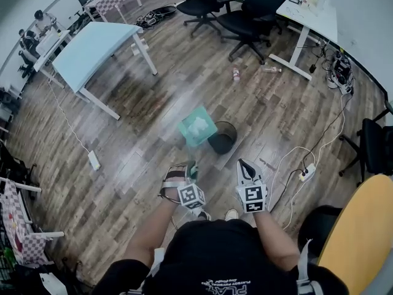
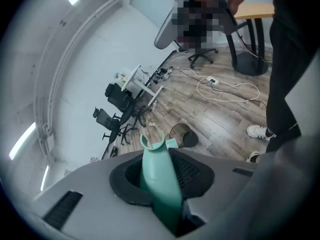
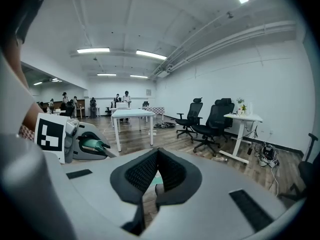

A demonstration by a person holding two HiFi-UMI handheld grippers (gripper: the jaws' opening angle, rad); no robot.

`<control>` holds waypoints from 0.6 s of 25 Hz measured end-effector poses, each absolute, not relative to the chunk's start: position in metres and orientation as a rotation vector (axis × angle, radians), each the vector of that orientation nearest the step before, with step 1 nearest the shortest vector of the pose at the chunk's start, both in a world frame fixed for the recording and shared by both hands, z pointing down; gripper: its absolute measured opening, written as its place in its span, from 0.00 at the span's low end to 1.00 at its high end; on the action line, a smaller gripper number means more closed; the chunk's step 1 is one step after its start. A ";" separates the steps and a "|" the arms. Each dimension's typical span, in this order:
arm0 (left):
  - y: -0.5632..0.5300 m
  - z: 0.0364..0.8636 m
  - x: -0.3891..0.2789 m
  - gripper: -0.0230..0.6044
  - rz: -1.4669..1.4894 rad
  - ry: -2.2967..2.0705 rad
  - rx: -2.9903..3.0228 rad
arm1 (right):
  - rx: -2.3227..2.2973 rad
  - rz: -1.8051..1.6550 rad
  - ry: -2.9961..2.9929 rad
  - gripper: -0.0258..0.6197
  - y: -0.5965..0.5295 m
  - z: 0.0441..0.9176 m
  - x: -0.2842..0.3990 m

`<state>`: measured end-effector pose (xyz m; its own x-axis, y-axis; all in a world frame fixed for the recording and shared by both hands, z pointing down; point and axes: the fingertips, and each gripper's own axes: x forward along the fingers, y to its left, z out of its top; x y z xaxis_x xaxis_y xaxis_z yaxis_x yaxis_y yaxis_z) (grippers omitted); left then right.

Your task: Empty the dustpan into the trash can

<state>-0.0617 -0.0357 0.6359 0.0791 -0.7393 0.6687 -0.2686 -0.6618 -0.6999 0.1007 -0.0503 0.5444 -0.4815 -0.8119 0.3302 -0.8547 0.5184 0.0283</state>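
The left gripper [image 1: 187, 168] clamps the dustpan [image 1: 197, 126] by its handle, just beside the can [image 1: 222, 138]; the right gripper [image 1: 242, 163] is closed, empty. The pan's lip should clear the rim before tipping

An open-plan office: white desks [image 1: 98, 42], black swivel chairs [image 1: 249, 22], ceiling strip lights [image 3: 93, 50], wood-plank floor [image 1: 153, 106].

The dustpan [image 1: 198, 126] is mint green and the trash can [image 1: 222, 137] black. The floor [image 1: 184, 85] is brown wood plank. The chairs [image 1: 245, 20] are black. The left gripper [image 1: 191, 169] and right gripper [image 1: 242, 165] bear black-and-white square markers.
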 end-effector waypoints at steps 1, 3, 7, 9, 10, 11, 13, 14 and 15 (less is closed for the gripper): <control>-0.035 0.638 -0.058 0.20 -1.616 0.951 -1.950 | 1.395 0.200 -2.462 0.06 -0.050 0.543 0.102; -0.033 0.642 -0.051 0.20 -1.628 0.867 -1.916 | 1.394 0.197 -2.467 0.06 -0.049 0.541 0.105; -0.024 0.649 -0.039 0.20 -1.665 0.696 -1.832 | 1.371 0.188 -2.483 0.06 -0.040 0.540 0.107; -0.021 0.655 -0.034 0.20 -1.683 0.621 -1.789 | 1.349 0.174 -2.496 0.06 -0.038 0.540 0.106; -0.020 0.658 -0.032 0.20 -1.693 0.590 -1.768 | 1.341 0.168 -2.503 0.06 -0.037 0.539 0.106; -0.019 0.660 -0.031 0.20 -1.704 0.564 -1.749 | 1.335 0.164 -2.510 0.06 -0.035 0.539 0.106; -0.016 0.666 -0.027 0.20 -1.718 0.520 -1.717 | 1.327 0.162 -2.522 0.06 -0.033 0.539 0.107; -0.014 0.670 -0.024 0.20 -1.722 0.501 -1.704 | 1.322 0.160 -2.525 0.06 -0.031 0.539 0.107; -0.013 0.673 -0.020 0.20 -1.722 0.487 -1.693 | 1.316 0.157 -2.528 0.06 -0.029 0.540 0.109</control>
<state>-0.0196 -0.0127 0.6726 0.0615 -0.6802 0.7304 0.1968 -0.7092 -0.6770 0.1088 -0.0294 0.5404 -0.5426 -0.7843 0.3009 -0.8155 0.5776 0.0350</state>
